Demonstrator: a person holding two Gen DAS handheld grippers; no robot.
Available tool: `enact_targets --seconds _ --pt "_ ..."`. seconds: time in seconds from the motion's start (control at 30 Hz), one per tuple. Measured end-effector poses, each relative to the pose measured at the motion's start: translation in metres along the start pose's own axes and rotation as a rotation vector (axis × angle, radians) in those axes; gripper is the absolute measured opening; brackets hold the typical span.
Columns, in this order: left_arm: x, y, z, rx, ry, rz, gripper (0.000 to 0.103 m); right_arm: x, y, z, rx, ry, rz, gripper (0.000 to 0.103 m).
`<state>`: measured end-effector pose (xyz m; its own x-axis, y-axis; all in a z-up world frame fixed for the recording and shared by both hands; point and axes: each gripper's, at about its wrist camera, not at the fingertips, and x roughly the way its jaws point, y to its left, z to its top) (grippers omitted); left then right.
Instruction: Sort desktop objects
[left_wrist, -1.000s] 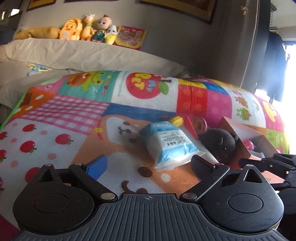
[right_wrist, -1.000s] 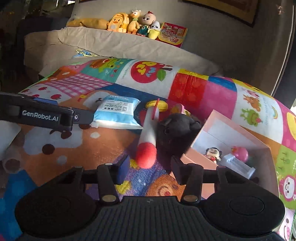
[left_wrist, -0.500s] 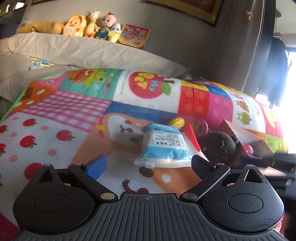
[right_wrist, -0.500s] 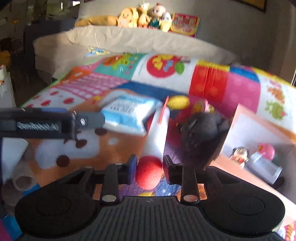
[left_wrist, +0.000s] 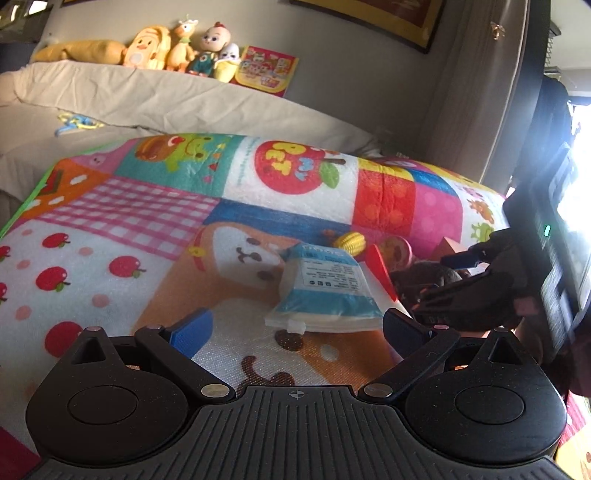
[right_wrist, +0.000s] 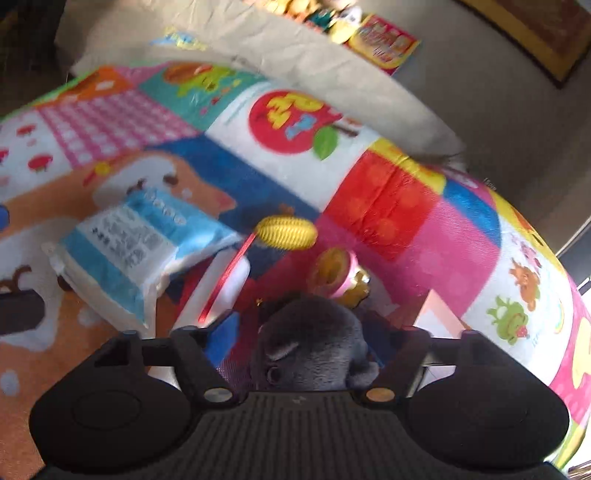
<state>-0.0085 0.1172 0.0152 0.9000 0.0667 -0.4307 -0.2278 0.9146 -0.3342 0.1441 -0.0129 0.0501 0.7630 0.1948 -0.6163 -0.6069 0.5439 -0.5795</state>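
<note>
The near left of the patchwork play mat lay bare and open to a gripper. To the right the way was crowded: a blue-and-white wipes pack, a yellow toy corn, a dark plush toy and a pink box sat close together.

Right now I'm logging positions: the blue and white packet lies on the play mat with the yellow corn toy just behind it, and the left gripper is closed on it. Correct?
Not quite. The left gripper stands open and empty, short of the packet, as the left wrist view shows. The packet does lie on the play mat, corn toy just behind.
</note>
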Motion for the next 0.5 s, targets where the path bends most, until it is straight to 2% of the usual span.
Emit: enact_targets --seconds 0.07,0.13,0.17,0.2,0.27,0.33,0.43,0.5 --pt "0.0 0.002 0.0 -0.01 -0.002 -0.001 0.101 -0.005 0.006 -0.001 -0.017 -0.018 -0.024 0.047" --pt "0.0 0.003 0.0 -0.016 -0.004 -0.004 0.101 -0.02 -0.004 -0.003 0.068 -0.033 0.009 0.037" --pt "0.0 0.003 0.0 -0.018 -0.004 -0.005 0.101 -0.03 -0.013 -0.005 0.124 -0.044 0.041 0.026" --pt "-0.001 0.003 0.0 -0.019 -0.005 -0.004 0.101 -0.043 -0.026 -0.008 0.201 -0.05 0.096 0.002" --pt "-0.001 0.003 0.0 -0.016 -0.009 -0.004 0.101 -0.072 -0.052 -0.022 0.34 -0.074 0.212 0.001" --pt "0.0 0.0 0.0 -0.006 -0.002 0.002 0.101 -0.097 -0.068 -0.041 0.394 -0.111 0.262 0.001" --pt "0.001 -0.01 0.001 0.062 0.009 -0.001 0.101 -0.12 -0.071 -0.065 0.379 -0.141 0.194 0.002" --pt "0.003 -0.024 0.002 0.156 0.022 -0.051 0.101 -0.129 -0.07 -0.083 0.383 -0.147 0.153 0.004"
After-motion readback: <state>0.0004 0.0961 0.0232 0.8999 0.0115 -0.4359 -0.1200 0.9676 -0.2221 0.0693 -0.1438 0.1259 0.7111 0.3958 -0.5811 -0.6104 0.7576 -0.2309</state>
